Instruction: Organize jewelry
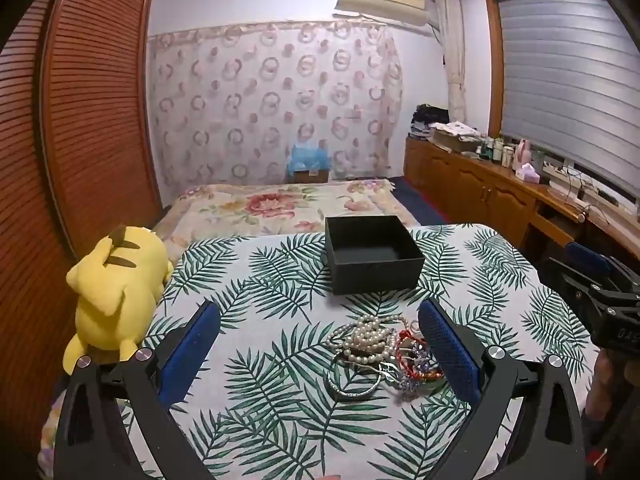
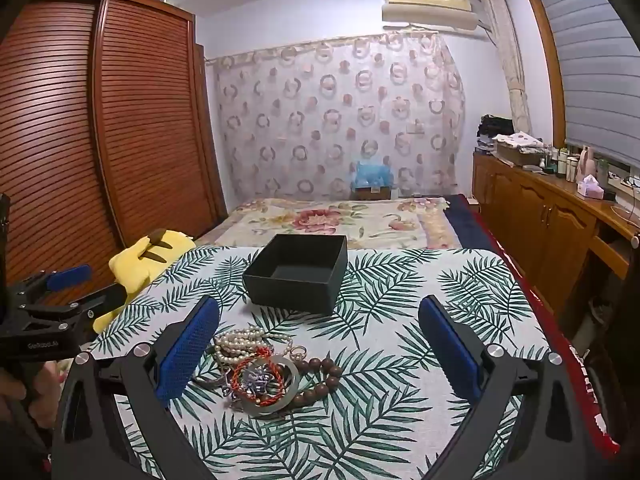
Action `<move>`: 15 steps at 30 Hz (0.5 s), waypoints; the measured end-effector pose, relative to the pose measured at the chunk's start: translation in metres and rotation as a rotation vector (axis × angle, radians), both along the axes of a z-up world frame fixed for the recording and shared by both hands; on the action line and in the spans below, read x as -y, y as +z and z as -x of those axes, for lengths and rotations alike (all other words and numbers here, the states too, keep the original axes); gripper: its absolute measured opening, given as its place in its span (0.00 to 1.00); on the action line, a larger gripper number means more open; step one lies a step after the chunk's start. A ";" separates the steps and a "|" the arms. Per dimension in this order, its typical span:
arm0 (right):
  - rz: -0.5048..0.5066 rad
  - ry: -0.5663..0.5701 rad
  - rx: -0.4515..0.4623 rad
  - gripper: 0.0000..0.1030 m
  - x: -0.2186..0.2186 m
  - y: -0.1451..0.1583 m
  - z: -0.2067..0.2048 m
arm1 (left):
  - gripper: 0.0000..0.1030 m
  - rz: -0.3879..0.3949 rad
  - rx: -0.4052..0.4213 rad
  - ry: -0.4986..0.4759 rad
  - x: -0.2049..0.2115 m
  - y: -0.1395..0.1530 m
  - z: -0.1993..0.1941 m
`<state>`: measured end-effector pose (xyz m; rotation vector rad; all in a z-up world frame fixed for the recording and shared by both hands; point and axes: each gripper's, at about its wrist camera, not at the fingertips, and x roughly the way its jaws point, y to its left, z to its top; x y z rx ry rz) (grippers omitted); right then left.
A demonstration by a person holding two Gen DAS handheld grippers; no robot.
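Observation:
A tangled pile of jewelry [image 1: 380, 354] lies on the leaf-print tablecloth [image 1: 260, 380]: a pearl strand [image 2: 240, 340], a red cord bracelet [image 2: 256, 380], a silver bangle [image 2: 294, 384], a small ring [image 2: 298, 353] and brown wooden beads [image 2: 324, 376]. An open, empty black box [image 1: 372, 256] stands behind it; it also shows in the right wrist view [image 2: 298, 270]. My left gripper [image 1: 320, 320] is open and empty, the pile by its right finger. My right gripper [image 2: 320, 320] is open and empty, the pile by its left finger.
A yellow plush toy [image 1: 116, 292] lies at the table's left edge. A bed with a floral cover [image 1: 280, 204] is behind the table. A wooden wardrobe [image 2: 100, 140] stands left, a cluttered sideboard [image 2: 560, 200] right.

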<state>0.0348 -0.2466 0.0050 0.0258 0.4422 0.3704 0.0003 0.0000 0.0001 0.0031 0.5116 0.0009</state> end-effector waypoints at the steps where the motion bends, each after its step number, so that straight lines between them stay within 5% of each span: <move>1: -0.001 0.001 0.000 0.98 0.000 0.000 0.000 | 0.93 0.000 0.000 -0.001 0.000 0.000 0.000; 15: -0.003 0.001 0.000 0.98 0.000 0.000 0.000 | 0.93 0.003 0.006 -0.002 0.003 0.006 0.002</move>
